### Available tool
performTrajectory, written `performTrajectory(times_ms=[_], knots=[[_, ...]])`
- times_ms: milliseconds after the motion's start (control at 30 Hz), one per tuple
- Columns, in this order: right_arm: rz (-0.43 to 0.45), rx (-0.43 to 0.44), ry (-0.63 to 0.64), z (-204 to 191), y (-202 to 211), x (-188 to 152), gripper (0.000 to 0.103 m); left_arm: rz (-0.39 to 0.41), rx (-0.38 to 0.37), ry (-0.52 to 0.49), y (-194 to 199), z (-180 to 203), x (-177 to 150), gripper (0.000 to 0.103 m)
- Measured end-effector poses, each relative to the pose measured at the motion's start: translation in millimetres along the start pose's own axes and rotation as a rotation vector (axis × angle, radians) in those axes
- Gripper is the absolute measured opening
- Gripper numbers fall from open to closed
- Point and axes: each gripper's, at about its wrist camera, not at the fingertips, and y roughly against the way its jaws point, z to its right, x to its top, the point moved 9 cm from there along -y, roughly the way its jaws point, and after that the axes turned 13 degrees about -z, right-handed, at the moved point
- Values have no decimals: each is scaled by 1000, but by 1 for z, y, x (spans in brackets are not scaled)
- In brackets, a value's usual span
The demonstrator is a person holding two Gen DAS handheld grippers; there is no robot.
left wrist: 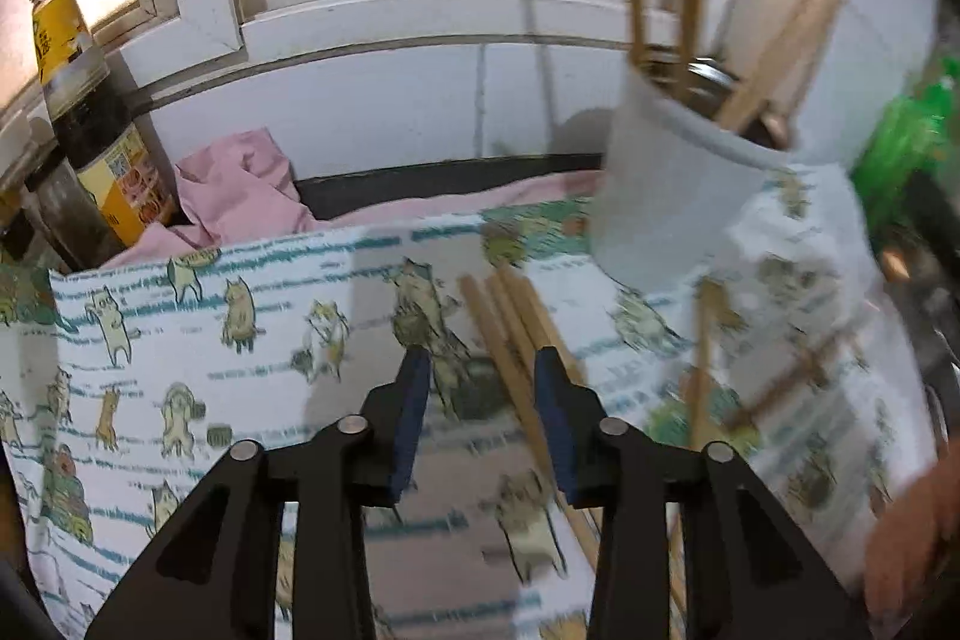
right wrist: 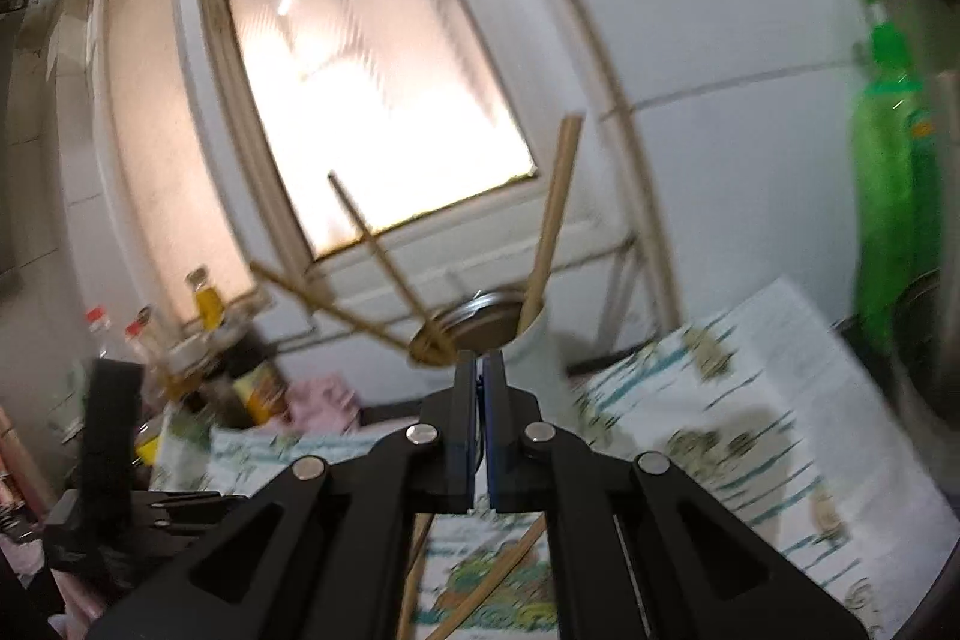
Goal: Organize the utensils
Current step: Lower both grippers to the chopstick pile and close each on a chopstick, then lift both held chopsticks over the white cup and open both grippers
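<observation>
left tool (left wrist: 482, 361) partly apart, nothing clamped, over loose chopsticks (left wrist: 521, 334) lying on cat-print cloth (left wrist: 180, 328) on the table. right tool (right wrist: 478, 370) pressed together, empty, facing white cup (right wrist: 534, 340) with chopsticks standing inside.
</observation>
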Motion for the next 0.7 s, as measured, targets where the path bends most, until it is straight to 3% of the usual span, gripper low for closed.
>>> performTrajectory(times_ms=[100, 200, 267, 333, 500, 700], knots=[[2, -21, -13, 3, -3, 2, 2, -53, -33, 14, -16, 1, 6, 21], [5, -22, -24, 4, -2, 3, 2, -75, 7, 26, -26, -2, 7, 15], [1, -20, -29, 6, -3, 4, 2, -87, 39, 19, -30, -1, 6, 15], [-5, -19, -26, 5, -2, 3, 2, -128, 2, 0, -39, 6, 1, 14], [-7, -30, -30, 6, -1, 3, 2, -128, 43, -12, -49, 4, 3, 13], [1, -41, -39, 10, 1, 3, 2, -156, -19, -9, -52, -1, 8, 7]])
